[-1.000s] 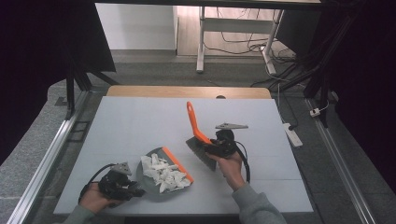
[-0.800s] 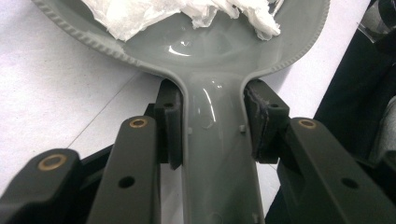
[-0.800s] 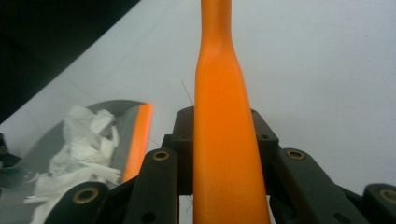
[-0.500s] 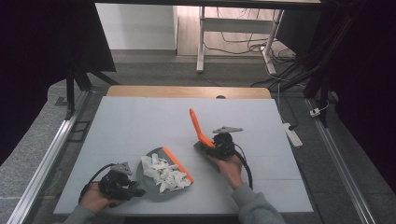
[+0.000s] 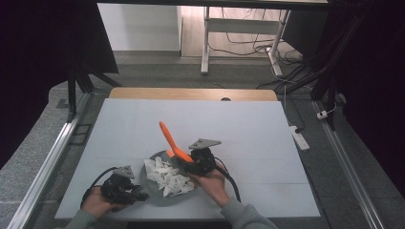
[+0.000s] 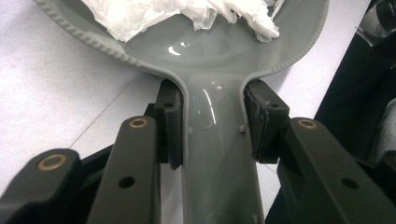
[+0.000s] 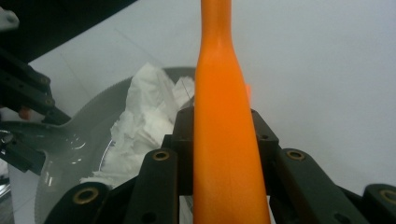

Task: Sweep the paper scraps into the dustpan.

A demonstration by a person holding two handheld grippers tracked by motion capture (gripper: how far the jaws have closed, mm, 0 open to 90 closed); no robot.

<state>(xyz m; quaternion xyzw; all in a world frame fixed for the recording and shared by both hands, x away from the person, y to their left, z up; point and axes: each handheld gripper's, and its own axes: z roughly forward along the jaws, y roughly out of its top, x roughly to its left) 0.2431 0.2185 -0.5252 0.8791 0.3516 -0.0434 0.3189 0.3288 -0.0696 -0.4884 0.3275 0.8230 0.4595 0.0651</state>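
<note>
A grey dustpan (image 5: 154,192) lies on the white table near its front edge, heaped with white paper scraps (image 5: 169,175). My left gripper (image 5: 139,193) is shut on the dustpan's handle (image 6: 217,144), with its pads (image 6: 170,121) pressed on both sides. My right gripper (image 5: 188,164) is shut on an orange brush handle (image 5: 169,138), which slants up and away to the left. It sits at the pan's right edge. In the right gripper view the orange handle (image 7: 224,116) runs up between the jaws, with the scraps (image 7: 140,130) and pan (image 7: 70,144) to its left.
The white table top (image 5: 248,129) stretches bare behind and to the right of the pan. A wooden strip (image 5: 191,94) runs along the far edge. A power strip (image 5: 298,136) lies on the floor off the right side, and metal rails flank the table.
My right gripper has carried the orange brush to the left, up to the dustpan's right edge. The left gripper and the pan have stayed put.
</note>
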